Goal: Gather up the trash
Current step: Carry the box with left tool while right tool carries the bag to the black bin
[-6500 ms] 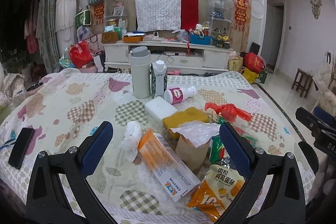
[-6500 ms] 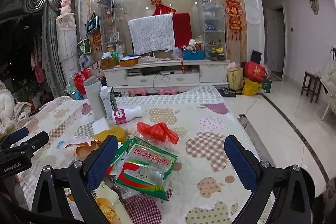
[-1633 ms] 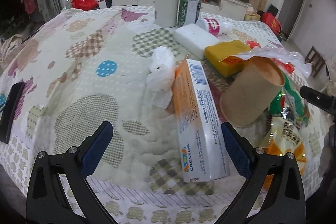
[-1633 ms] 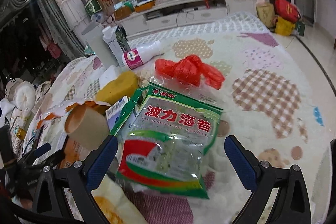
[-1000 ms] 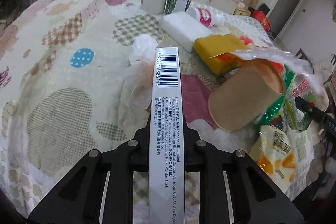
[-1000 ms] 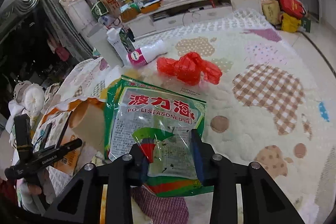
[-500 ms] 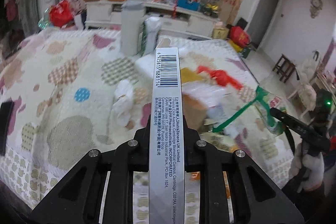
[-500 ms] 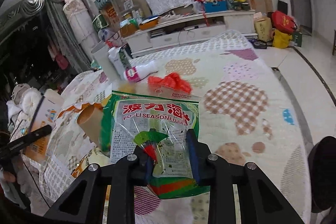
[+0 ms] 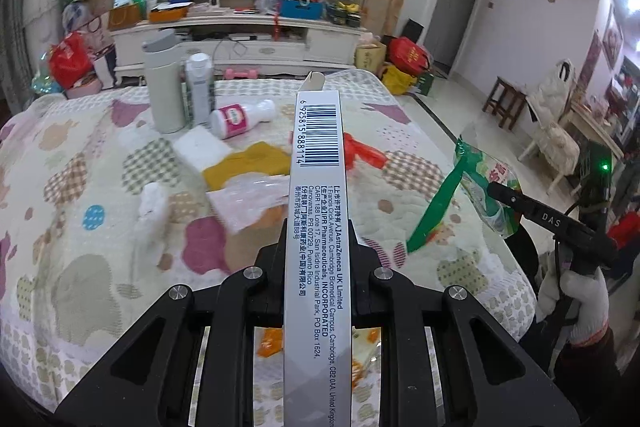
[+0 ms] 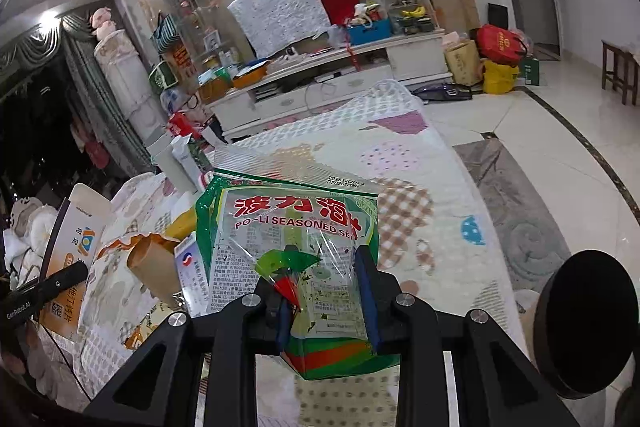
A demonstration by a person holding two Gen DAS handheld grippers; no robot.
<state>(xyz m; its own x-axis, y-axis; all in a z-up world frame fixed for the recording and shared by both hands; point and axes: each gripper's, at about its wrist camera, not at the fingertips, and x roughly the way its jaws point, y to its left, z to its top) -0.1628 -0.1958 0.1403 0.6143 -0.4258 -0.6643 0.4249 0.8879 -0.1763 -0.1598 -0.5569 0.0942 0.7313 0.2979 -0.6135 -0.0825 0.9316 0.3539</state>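
My left gripper [image 9: 318,223] is shut on a long white medicine box [image 9: 318,195] with a barcode, held upright above the quilt-covered table [image 9: 80,227]. The box also shows in the right wrist view [image 10: 76,247] at the far left. My right gripper [image 10: 324,291] is shut on a green seaweed snack bag [image 10: 288,227], lifted off the table; the bag also shows in the left wrist view [image 9: 472,183] at the right. Left on the table: a brown paper cup [image 10: 154,267], a clear plastic wrapper [image 9: 248,199], a red plastic bag [image 9: 360,153] and a crumpled white tissue [image 9: 152,207].
A grey thermos [image 9: 164,87], a carton [image 9: 198,87], a lying pink-labelled bottle [image 9: 240,117], a white block [image 9: 200,151] and a yellow sponge [image 9: 252,165] sit at the table's far side. A round black object [image 10: 588,323] is at the lower right, beside the table.
Both grippers closed on their items about a second ago and have since lifted them; the box and the seaweed bag now hang well above the table, the right one off toward the table's right edge.
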